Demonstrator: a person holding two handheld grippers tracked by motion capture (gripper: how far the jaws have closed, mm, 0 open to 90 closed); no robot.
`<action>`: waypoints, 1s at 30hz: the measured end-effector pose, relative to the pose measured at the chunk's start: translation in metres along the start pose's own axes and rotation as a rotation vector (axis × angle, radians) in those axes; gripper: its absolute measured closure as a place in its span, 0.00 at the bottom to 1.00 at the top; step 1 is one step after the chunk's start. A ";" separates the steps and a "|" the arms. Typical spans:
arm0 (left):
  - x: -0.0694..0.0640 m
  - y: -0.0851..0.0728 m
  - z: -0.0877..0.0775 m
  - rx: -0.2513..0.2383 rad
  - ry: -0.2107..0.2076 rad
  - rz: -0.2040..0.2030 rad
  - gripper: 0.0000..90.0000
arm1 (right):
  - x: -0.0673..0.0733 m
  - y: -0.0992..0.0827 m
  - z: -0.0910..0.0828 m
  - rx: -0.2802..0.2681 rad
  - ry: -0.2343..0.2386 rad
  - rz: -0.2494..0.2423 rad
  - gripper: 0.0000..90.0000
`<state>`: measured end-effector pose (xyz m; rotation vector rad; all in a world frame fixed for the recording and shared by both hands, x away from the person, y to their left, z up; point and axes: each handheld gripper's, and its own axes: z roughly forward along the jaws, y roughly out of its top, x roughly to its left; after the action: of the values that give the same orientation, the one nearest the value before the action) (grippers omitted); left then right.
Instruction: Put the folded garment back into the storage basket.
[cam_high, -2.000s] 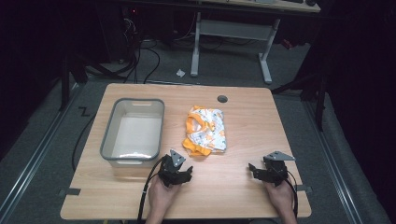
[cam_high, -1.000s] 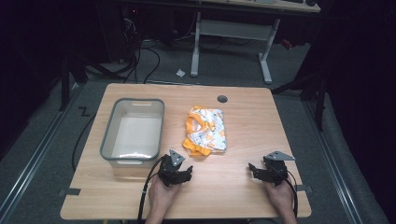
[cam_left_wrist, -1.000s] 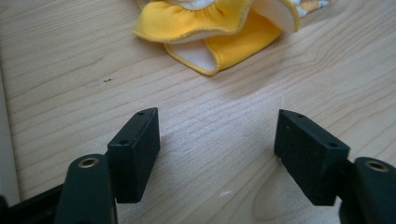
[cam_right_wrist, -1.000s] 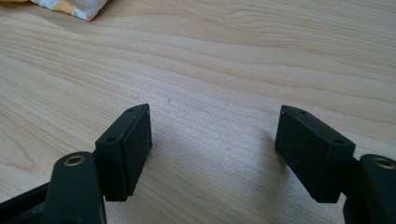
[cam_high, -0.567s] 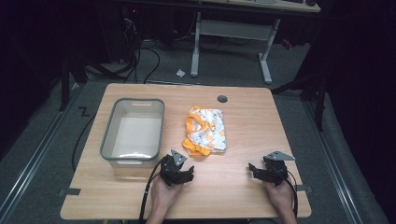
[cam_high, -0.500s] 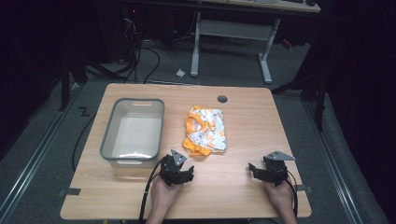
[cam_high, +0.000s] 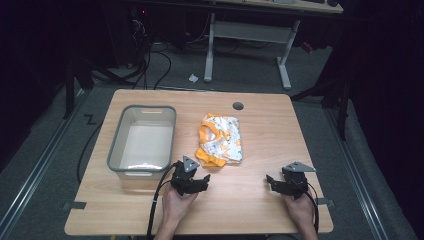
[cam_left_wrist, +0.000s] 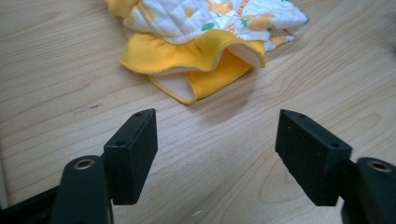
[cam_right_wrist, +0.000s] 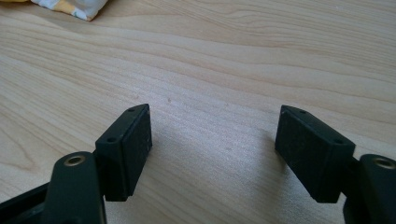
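While both hands rest at the near edge of the table (cam_high: 260, 210), the scene reads as follows.

Left gripper (cam_high: 198, 181): jaws spread wide with bare wood between them; they have just been closing a little, and nothing lies between them. It points toward the garment and sits just short of it.

Right gripper (cam_high: 278, 183): jaws spread wide over bare wood, gripping nothing, well apart from the garment.

Garment (cam_high: 220, 139): a small folded piece of clothing lying flat near the middle of the table, just to the right of the bin. In the left gripper view (cam_left_wrist: 205, 28) it is white quilted fabric with an orange and green print, and yellow ruffled edging (cam_left_wrist: 187, 58) lies nearest the jaws. In the right gripper view, one corner (cam_right_wrist: 70, 8) shows at the top left edge.

Writing: orange marks on the white fabric near the top of the left gripper view may be letters, but they are too small and cut off to read. No brand or label can be made out on the garment, the bin or the grippers.

Bin (cam_high: 116, 150): a grey-rimmed, clear plastic tub on the left half of the table, with its near rim beside the left gripper.

Tabletop hole (cam_high: 238, 106): a round dark opening near the far edge, beyond the garment.
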<state>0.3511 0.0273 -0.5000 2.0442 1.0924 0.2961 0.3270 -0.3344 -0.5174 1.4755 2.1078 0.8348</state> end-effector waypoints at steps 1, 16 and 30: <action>0.000 0.000 0.000 0.000 0.000 0.000 0.33 | 0.000 0.000 0.000 0.000 0.000 0.000 0.31; 0.001 0.018 0.002 0.000 -0.002 -0.009 0.30 | 0.000 0.000 0.000 0.000 0.000 0.000 0.30; 0.001 0.044 0.011 0.004 -0.006 -0.002 0.29 | 0.000 0.000 0.000 0.000 0.000 0.000 0.30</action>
<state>0.3840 0.0084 -0.4758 2.0459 1.0923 0.2861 0.3269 -0.3344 -0.5174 1.4752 2.1080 0.8347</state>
